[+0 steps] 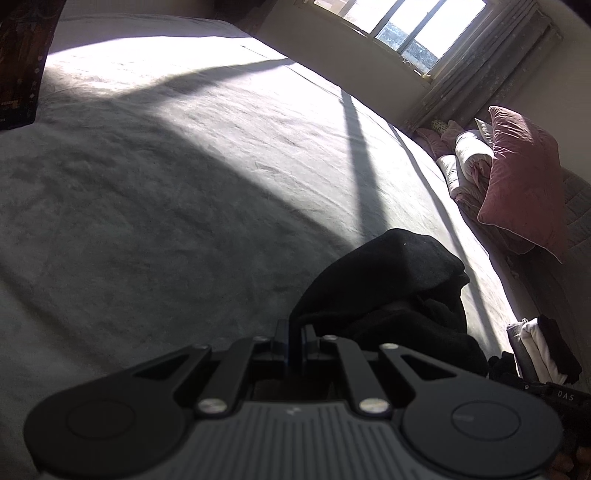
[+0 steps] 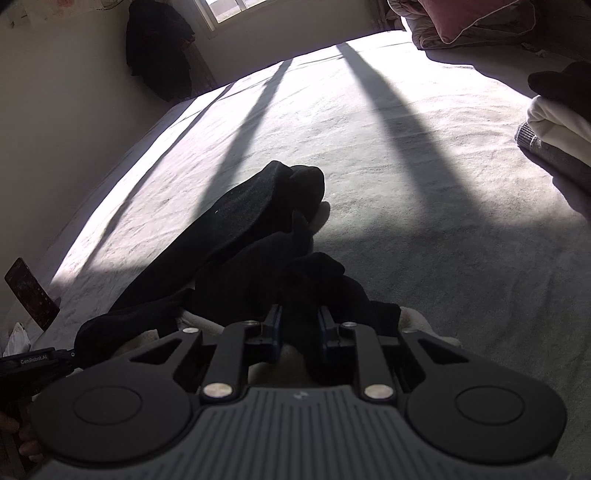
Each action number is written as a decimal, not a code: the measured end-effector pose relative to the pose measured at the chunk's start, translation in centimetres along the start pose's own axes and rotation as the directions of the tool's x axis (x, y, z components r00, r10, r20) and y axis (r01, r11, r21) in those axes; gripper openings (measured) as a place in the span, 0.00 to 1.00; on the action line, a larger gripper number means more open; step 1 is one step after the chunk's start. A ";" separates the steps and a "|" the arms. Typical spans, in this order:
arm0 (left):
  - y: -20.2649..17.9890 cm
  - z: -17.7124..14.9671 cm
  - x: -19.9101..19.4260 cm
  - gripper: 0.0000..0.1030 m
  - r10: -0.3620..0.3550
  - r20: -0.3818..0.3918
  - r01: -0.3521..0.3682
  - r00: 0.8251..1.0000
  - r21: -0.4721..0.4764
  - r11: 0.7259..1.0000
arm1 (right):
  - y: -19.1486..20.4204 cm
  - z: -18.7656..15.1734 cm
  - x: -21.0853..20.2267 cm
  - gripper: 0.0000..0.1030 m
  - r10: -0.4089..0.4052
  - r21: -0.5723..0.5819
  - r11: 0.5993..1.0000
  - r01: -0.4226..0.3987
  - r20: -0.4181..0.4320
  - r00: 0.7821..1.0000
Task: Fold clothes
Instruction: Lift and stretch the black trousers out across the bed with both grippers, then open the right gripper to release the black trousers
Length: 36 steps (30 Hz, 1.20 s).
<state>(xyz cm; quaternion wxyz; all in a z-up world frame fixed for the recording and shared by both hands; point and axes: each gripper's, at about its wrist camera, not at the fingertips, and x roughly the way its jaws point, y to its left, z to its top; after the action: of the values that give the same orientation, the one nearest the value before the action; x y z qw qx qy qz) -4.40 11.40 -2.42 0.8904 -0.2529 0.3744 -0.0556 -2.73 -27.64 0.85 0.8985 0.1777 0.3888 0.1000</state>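
Lying on a big pale grey fuzzy bed cover (image 2: 424,184) is a soft black piece of clothing (image 2: 251,236), all bunched up in a long heap. It sits in the near part of the bed, half in shade and half beside the bright sun stripes.

The right gripper (image 2: 298,325) is right at the near end of the heap. A thick fold of the black cloth sits between its two fingers, and the blue pads (image 2: 276,325) squeeze it from both sides. The jaws are narrow, with just the cloth filling the gap. The rest of the heap stretches away from this gripper, up and to the left in the right wrist view.

The left gripper (image 1: 295,339) has its fingers almost pressed together. A dark edge of the black clothing seems to be pinched between them, and the cloth rises just past the tips and bulges off to the right in the left wrist view.

Far off by the window (image 1: 402,26), a pink velvet pillow (image 1: 521,177) leans on rolled-up bedding. A small pile of folded white, grey and black clothes (image 2: 554,125) rests at the right side of the bed, well apart from the black heap.
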 end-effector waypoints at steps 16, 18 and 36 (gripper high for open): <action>1.9 -1.4 -0.5 0.06 -0.015 -0.075 0.022 0.997 0.087 0.996 | 0.0 -5.9 -2.3 0.21 0.035 -0.155 0.987 -0.042 -0.049 0.998; 1.9 -1.4 -0.4 0.06 -0.016 -0.073 0.022 0.997 0.089 0.996 | -0.4 -5.7 -2.5 0.25 0.060 -0.134 0.989 -0.065 -0.038 0.997; 1.9 -1.3 -0.1 0.06 -0.011 -0.077 0.015 0.997 0.056 0.998 | 6.2 -2.6 0.7 0.61 -0.241 -0.480 0.833 0.276 0.133 0.961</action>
<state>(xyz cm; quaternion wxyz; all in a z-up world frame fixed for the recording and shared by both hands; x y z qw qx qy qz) -5.57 12.57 -4.06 0.8818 -0.2278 0.4048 -0.0816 -4.40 -21.13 1.19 0.9315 -0.1088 0.3403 0.0677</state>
